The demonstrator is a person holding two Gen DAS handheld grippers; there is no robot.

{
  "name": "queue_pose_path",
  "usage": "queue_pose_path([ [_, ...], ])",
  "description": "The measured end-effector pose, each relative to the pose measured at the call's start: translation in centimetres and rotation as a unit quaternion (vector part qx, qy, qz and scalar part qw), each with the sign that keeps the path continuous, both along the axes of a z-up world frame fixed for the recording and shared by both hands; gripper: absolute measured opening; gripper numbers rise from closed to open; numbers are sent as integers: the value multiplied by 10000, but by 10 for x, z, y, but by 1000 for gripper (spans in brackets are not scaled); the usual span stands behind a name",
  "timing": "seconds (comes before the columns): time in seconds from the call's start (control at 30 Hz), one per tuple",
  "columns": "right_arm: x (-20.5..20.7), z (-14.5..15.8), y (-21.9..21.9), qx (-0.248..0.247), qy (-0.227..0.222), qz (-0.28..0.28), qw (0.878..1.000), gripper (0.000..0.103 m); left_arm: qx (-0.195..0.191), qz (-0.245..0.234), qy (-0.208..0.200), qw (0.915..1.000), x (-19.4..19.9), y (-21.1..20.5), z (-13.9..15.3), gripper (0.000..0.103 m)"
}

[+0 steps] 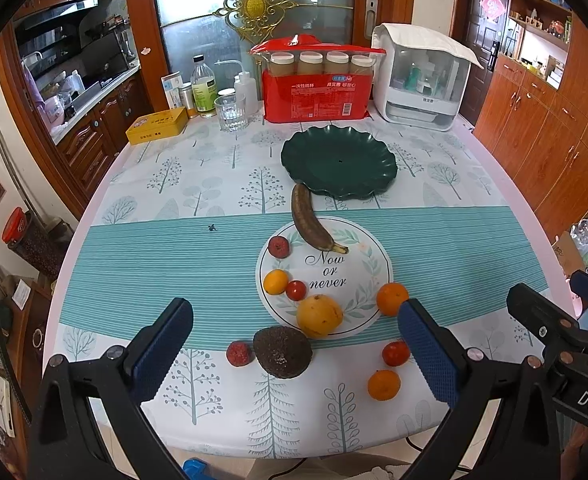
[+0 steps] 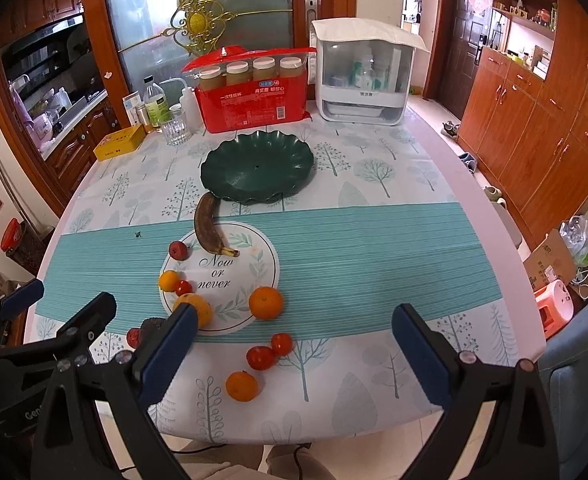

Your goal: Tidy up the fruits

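Hovering low over the near edge of the table (image 1: 154,184), the left gripper (image 1: 296,354) stood wide apart with nothing between its blue pads, and the right gripper (image 2: 294,354) was spread just as wide and empty in its own view. At the lower centre of the left wrist frame, going left to right, a small red fruit (image 1: 239,353) lay just beside a dark avocado (image 1: 282,352), then a red tomato (image 1: 395,353) and an orange (image 1: 384,385) sat further right on the cloth. Above them the white mat (image 1: 358,264) lettered "Now or never" carried another small red berry (image 1: 279,246), a small yellow-orange fruit (image 1: 275,281) touching a cherry tomato (image 1: 296,290), a big yellow fruit (image 1: 319,316) at its near rim and a tangerine (image 1: 392,299) at its right edge. A browned banana (image 1: 310,222) slanted from the mat towards the empty green plate (image 1: 339,163) in the upper centre. The right wrist view showed two tomatoes (image 2: 271,351) touching.
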State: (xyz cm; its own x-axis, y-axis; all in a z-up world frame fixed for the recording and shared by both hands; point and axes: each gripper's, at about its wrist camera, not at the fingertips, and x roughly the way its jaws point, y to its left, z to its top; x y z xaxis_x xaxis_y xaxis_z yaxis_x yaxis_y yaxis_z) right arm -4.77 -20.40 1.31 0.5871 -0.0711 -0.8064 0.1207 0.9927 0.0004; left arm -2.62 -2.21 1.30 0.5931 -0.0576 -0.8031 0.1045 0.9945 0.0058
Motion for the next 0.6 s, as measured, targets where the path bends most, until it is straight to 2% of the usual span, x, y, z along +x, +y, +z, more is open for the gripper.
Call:
queue_pose_path([
  [0.17,1,-1,-1,143,27,65,9999,98,2,-2,27,10000,0,0,0,102],
  [0.27,2,0,-2,248,-18,117,9996,94,-10,11,71,10000,0,1,0,102],
  [0.6,11,-12,0,268,175,208,9993,91,-60,80,288,9995,12,10,-11,102],
])
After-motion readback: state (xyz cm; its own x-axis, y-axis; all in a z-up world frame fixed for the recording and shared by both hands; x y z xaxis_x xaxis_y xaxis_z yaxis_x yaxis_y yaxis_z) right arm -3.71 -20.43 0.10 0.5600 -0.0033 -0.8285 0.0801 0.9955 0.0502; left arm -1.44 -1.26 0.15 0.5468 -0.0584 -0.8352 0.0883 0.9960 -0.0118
